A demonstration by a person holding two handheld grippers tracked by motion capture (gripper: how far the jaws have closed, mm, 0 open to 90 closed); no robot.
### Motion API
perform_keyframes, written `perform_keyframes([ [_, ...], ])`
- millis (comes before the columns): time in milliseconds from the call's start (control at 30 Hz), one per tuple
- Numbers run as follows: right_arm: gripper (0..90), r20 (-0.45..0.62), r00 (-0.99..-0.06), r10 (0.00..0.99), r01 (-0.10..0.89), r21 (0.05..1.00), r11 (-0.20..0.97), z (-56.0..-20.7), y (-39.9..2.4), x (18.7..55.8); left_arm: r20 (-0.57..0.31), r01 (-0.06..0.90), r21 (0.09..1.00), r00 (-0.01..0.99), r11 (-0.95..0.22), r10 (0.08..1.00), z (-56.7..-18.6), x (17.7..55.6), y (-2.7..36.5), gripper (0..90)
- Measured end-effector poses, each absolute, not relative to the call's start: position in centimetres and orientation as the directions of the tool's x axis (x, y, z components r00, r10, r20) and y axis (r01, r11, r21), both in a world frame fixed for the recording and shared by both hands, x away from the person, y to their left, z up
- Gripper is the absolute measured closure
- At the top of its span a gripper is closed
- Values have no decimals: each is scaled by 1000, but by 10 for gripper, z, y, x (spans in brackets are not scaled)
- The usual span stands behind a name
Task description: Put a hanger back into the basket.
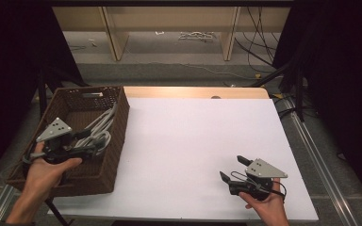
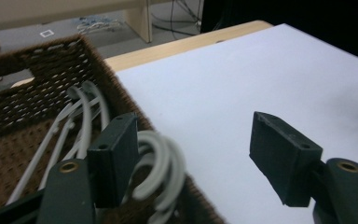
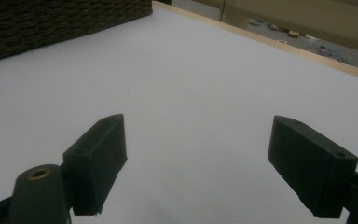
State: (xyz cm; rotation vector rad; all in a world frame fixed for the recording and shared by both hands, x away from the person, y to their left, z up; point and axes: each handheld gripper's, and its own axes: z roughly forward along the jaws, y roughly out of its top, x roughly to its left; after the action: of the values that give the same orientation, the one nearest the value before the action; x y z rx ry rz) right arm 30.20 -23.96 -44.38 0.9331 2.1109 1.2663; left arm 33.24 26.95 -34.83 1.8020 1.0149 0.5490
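Left tool (image 2: 193,163) gapes over basket (image 2: 37,74) cables (image 2: 161,168).

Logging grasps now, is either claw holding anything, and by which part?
Nothing is held. The left claw is open over the basket edge beside the hangers; the right claw is open above the table.

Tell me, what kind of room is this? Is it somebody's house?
Probably not a house: it looks like a lab or workshop for recording tasks. Black curtains hang at the sides, loose cables trail over the floor, and the table is covered in plain white beside a wicker basket.
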Motion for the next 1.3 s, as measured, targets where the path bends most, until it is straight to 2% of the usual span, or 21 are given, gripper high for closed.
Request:
perform_keyframes([
  [333, 203, -57, -642, 765, 291, 905, 312, -444, -240, 302, -84, 345, 922, 620, -175, 780, -350, 314, 217, 242],
  [533, 203, -32, -643, 765, 300, 909, 291, -444, -241, 302, -92, 308, 938, 662, -158, 744, -356, 313, 187, 227],
  [633, 203, 23, -645, 764, 326, 912, 247, -443, -241, 301, -95, 300, 941, 674, -154, 733, -358, 315, 178, 228],
  [867, 201, 26, -644, 765, 293, 932, 215, -439, -242, 297, -100, 264, 957, 689, -120, 717, -372, 316, 162, 224],
  [1133, 192, 34, -651, 759, 276, 941, 195, -434, -239, 288, -58, 219, 965, 720, -147, 691, -398, 306, 153, 197],
  [1300, 172, 36, -661, 750, 271, 943, 194, -433, -233, 283, -63, 214, 967, 726, -138, 684, -413, 299, 150, 175],
])
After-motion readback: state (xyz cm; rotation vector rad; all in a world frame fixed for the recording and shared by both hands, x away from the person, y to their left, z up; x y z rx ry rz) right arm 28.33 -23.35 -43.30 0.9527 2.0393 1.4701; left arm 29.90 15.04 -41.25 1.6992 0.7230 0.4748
